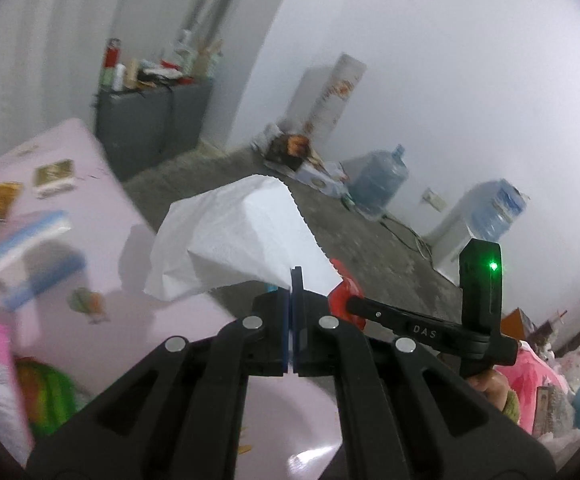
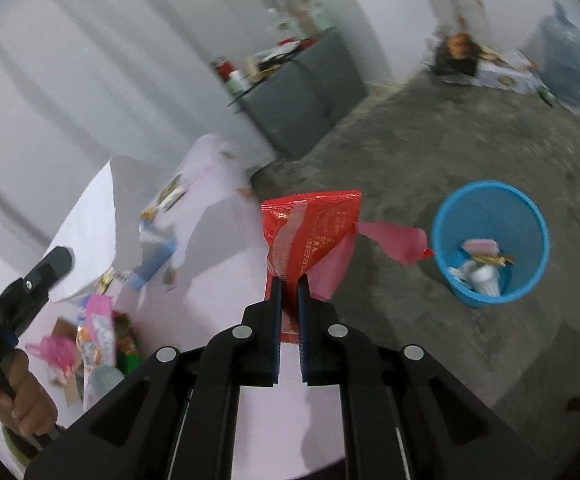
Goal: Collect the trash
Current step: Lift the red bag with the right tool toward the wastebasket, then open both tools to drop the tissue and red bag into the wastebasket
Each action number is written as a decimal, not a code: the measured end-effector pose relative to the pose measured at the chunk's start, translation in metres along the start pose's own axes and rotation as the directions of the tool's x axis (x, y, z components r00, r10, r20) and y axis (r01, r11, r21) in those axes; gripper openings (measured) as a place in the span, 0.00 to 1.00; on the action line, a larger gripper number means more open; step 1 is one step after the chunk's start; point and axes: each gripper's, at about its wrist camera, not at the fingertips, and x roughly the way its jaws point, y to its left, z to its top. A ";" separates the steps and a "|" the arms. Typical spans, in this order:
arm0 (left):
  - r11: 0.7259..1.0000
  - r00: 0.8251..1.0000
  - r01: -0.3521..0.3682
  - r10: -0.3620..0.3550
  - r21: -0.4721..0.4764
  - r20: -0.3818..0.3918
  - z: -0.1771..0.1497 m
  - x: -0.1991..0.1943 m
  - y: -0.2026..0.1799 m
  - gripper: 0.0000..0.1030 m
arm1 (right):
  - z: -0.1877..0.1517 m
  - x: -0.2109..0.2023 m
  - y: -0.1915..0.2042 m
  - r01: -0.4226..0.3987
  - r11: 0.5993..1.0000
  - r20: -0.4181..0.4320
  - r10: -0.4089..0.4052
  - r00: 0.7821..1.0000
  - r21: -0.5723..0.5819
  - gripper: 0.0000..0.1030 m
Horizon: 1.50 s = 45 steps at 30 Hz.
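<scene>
My left gripper (image 1: 292,280) is shut on a white paper napkin (image 1: 233,236) and holds it in the air over the edge of the pink table (image 1: 101,236). My right gripper (image 2: 290,284) is shut on a red plastic wrapper (image 2: 312,232) with a pink plastic piece (image 2: 394,242) hanging off it. A blue trash bin (image 2: 490,244) stands on the floor to the right of the wrapper, with some trash inside. The right gripper also shows in the left wrist view (image 1: 430,328), and the left one in the right wrist view (image 2: 17,296).
The pink table holds books (image 1: 25,248), packets (image 1: 53,178) and colourful wrappers (image 2: 97,332). A grey cabinet (image 1: 149,128) with bottles stands by the wall. Water jugs (image 1: 382,178) and boxes sit on the grey floor (image 2: 430,152) by the far wall.
</scene>
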 end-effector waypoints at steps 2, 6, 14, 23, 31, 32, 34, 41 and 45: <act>1.000 0.999 0.021 -0.021 0.008 -0.030 0.001 0.023 -0.013 0.00 | -0.001 -0.002 -0.023 0.023 0.999 0.005 -0.023 1.000 0.037 0.07; 0.998 0.993 0.066 -0.064 0.013 -0.101 0.002 0.075 -0.035 0.00 | 0.000 -0.003 -0.070 0.061 0.991 0.014 -0.063 0.998 0.119 0.07; 0.986 0.937 0.124 -0.153 -0.111 -0.313 -0.008 0.208 -0.068 0.00 | 0.005 0.010 -0.161 0.144 0.952 0.016 -0.154 0.988 0.270 0.08; 0.983 0.854 0.103 -0.166 -0.151 -0.493 -0.022 0.346 -0.088 0.00 | 0.016 0.064 -0.243 0.186 0.900 -0.044 -0.183 0.982 0.394 0.08; 0.986 0.850 -0.043 -0.047 -0.159 -0.524 -0.029 0.420 -0.063 0.41 | 0.030 0.127 -0.298 0.232 0.853 -0.083 -0.219 0.972 0.467 0.35; 0.984 0.847 -0.057 -0.044 -0.172 -0.530 -0.031 0.425 -0.060 0.42 | 0.030 0.133 -0.303 0.244 0.847 -0.095 -0.226 0.969 0.472 0.38; 0.977 0.848 -0.065 -0.054 -0.204 -0.528 -0.032 0.425 -0.054 0.43 | 0.026 0.142 -0.310 0.273 0.833 -0.123 -0.245 0.962 0.480 0.41; 0.984 0.862 -0.029 -0.063 -0.174 -0.503 -0.029 0.399 -0.058 0.44 | 0.012 0.137 -0.309 0.262 0.827 -0.117 -0.235 0.965 0.498 0.48; 0.988 0.876 -0.016 -0.059 -0.151 -0.478 -0.017 0.373 -0.062 0.45 | 0.006 0.124 -0.299 0.237 0.825 -0.090 -0.223 0.971 0.512 0.54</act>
